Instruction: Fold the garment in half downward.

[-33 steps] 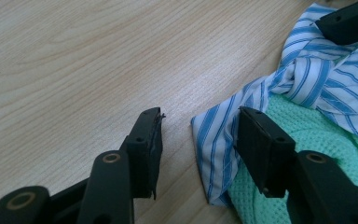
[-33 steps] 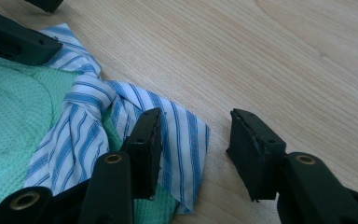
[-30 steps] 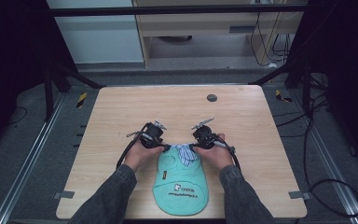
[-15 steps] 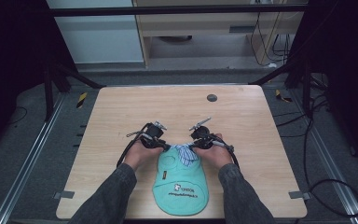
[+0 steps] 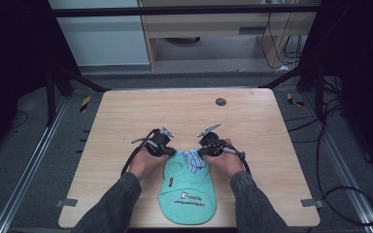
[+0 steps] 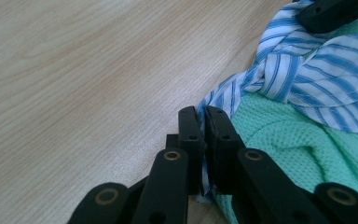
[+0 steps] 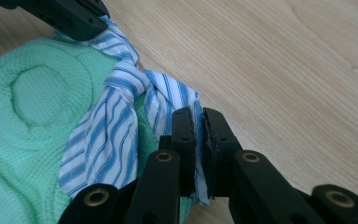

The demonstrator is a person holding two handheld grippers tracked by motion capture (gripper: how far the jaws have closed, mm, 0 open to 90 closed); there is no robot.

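Grippers are biting now: left gripper (image 5: 171, 151) and right gripper (image 5: 203, 151), jaws just closing, are pinching the striped collar (image 5: 192, 158) of the green garment (image 5: 187, 191) lying near-centre on the table (image 5: 126, 116). Grasp looks done; folding or lifting is waiting.

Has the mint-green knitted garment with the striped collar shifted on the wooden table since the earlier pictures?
No. The mint-green knitted garment lies at the same spot by the wooden table's near edge.
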